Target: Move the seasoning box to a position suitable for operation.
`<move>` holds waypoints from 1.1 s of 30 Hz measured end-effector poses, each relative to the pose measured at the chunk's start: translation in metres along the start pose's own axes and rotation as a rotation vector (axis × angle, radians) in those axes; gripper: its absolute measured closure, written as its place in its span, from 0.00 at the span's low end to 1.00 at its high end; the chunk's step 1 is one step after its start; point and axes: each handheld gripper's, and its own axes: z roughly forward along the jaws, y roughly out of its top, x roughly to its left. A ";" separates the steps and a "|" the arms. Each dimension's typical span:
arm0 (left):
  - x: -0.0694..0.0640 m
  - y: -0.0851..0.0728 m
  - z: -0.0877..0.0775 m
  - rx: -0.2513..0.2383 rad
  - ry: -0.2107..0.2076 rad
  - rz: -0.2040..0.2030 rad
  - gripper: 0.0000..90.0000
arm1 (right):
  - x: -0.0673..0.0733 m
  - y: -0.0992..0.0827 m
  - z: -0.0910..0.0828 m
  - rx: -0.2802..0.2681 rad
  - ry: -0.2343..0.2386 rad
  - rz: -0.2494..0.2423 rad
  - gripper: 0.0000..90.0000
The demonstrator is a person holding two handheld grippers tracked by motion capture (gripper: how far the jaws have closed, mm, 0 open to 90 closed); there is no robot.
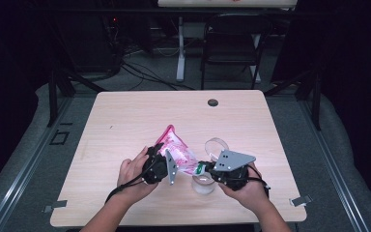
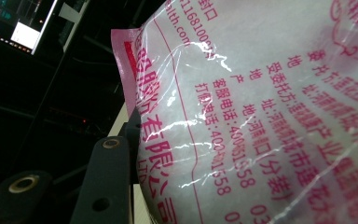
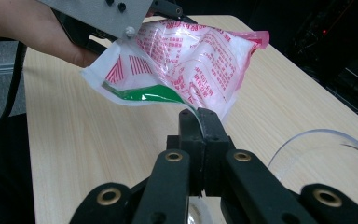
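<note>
Pouch of clear plastic with pink print and white powder point(image 1: 178, 152) sits at centre frame, lifted off the pale wooden table point(image 1: 125, 116). Left gripper point(image 1: 160, 162) clamps its body, jaws half closed on it. Right gripper point(image 3: 199, 122), jaws fully closed, pinches the corner below the green band. Judgement: pull the corner steadily away, aiming the opening over the clear plastic cup point(image 1: 204, 184) below.

Black grippers point(image 1: 198, 170) with brass-ringed jaws, grey plates.
</note>
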 end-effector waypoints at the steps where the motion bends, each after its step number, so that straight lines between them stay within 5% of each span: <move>1: 0.000 0.000 0.000 0.000 0.001 0.003 0.63 | 0.000 0.000 0.000 0.001 -0.001 -0.001 1.00; 33: 0.001 0.008 -0.004 0.015 0.038 0.098 0.63 | -0.003 -0.003 -0.001 0.025 0.012 0.008 1.00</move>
